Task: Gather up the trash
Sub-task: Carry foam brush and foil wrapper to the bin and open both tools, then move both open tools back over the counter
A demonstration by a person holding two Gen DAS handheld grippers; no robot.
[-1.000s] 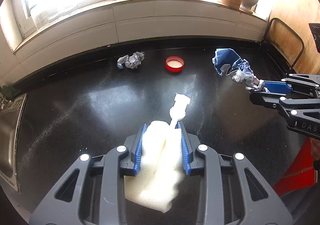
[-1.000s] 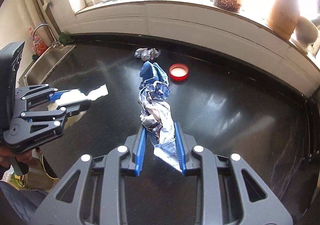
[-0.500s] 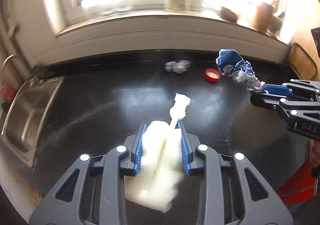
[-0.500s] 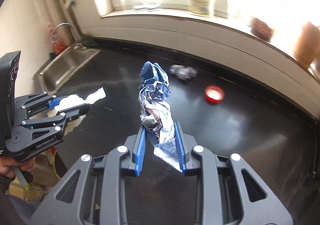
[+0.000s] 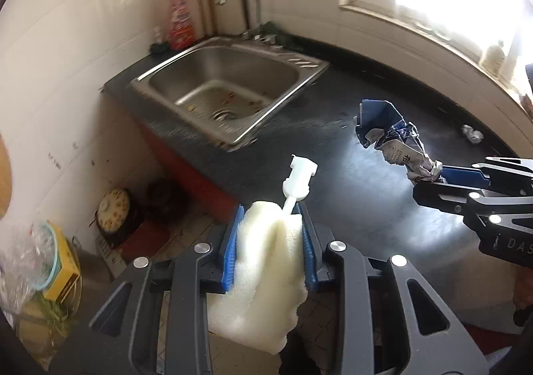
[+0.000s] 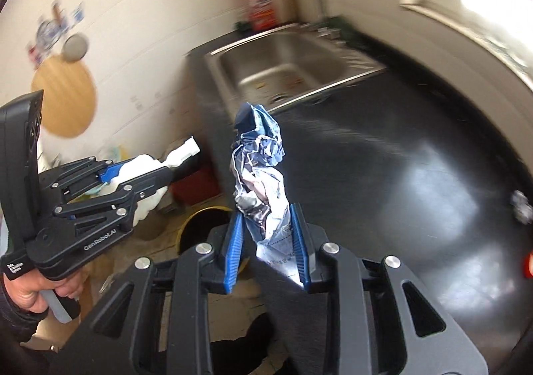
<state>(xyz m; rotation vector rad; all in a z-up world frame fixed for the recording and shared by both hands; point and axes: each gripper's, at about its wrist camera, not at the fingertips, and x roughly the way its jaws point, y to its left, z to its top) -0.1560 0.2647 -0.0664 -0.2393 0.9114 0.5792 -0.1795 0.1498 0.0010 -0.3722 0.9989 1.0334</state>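
My left gripper [image 5: 270, 212] is shut on a piece of white foam [image 5: 263, 271] with a white plastic piece [image 5: 298, 175] sticking out ahead of it. It is held past the left end of the black counter [image 5: 333, 108], over the floor. My right gripper [image 6: 265, 218] is shut on a crumpled blue and silver wrapper [image 6: 258, 168], held above the counter's left end. Each gripper shows in the other's view: the right [image 5: 443, 175], the left [image 6: 166, 172]. A small crumpled wrapper [image 5: 472, 134] lies far right on the counter.
A steel sink [image 5: 226, 88] with a tap sits at the counter's left end, a red bottle [image 5: 180, 22] behind it. A yellow-rimmed bin [image 6: 206, 225] stands on the floor below the grippers. A red lid [image 6: 528, 266] lies at the right edge. Bags [image 5: 36, 261] and clutter cover the floor.
Both grippers swung left with their loads, away from the window. The sink and the floor came into view; the red lid and small wrapper slid to the far right.
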